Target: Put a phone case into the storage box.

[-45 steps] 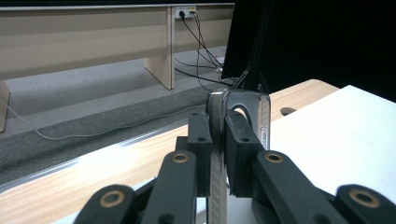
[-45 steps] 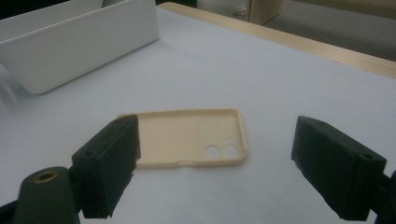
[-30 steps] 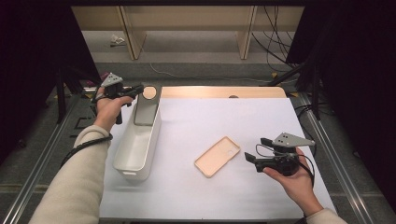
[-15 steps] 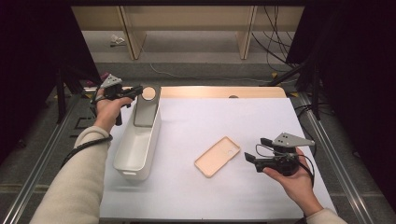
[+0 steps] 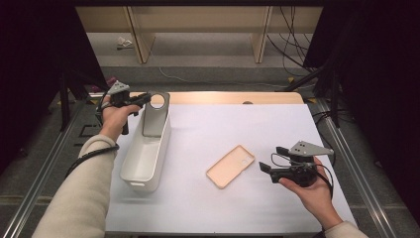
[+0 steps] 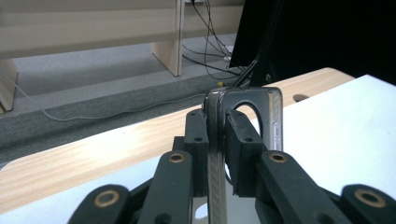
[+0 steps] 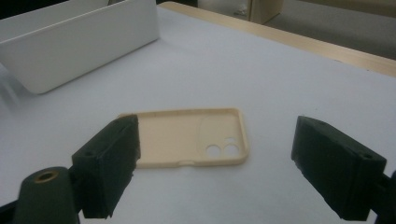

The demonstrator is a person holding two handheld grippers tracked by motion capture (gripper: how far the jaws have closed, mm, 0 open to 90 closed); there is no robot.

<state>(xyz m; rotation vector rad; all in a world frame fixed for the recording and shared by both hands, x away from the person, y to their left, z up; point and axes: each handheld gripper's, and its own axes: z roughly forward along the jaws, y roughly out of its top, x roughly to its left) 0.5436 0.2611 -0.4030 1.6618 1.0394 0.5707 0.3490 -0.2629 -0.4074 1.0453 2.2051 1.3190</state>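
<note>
Lighting's even from overhead: your white worktop [image 5: 223, 124] is bright, no blown glare, surroundings at left and right fall to black. Shadows are soft and short, one beside the white bin [image 5: 146, 148]. High view is slightly soft. Your gripper views blur up close: black jaws fuzzy, the tan case [image 7: 187, 137] reasonably sharp, the floor behind it soft.

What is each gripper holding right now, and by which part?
The left gripper clamps a grey phone case by its top edge, beside the camera hole. The right gripper is open, holding nothing.
</note>
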